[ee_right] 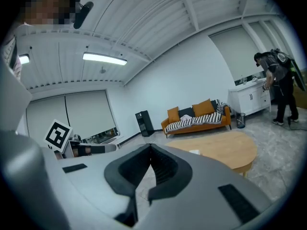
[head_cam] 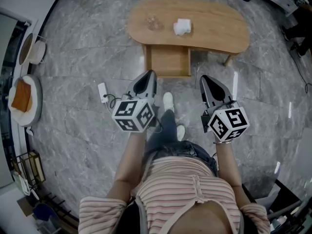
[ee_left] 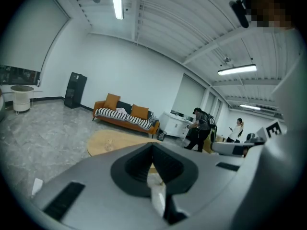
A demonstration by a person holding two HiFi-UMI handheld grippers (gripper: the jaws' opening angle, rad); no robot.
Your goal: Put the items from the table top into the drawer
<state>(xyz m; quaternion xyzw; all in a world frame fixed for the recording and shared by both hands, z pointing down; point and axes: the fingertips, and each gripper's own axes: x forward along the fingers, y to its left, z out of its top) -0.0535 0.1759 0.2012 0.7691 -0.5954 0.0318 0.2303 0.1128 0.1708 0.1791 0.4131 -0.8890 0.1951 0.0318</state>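
A kidney-shaped wooden table (head_cam: pixel 214 30) stands ahead on the grey marble floor. A small clear glass item (head_cam: pixel 154 22) and a crumpled white item (head_cam: pixel 182 27) lie on its top. Under its near edge a wooden drawer (head_cam: pixel 168 61) is pulled open, and I see nothing in it. My left gripper (head_cam: pixel 150 74) and right gripper (head_cam: pixel 204 78) are held side by side short of the table, both pointing at it, both shut and holding nothing. The right gripper view shows the table (ee_right: pixel 225 150) and the white item (ee_right: pixel 194 152) beyond the jaws.
A white power strip (head_cam: pixel 102 91) with its cable lies on the floor left of the person's feet (head_cam: pixel 168 100). Round shelves (head_cam: pixel 24 99) line the left wall. An orange sofa (ee_left: pixel 125 116) stands behind the table. People (ee_left: pixel 199 128) stand by white cabinets (ee_right: pixel 249 99).
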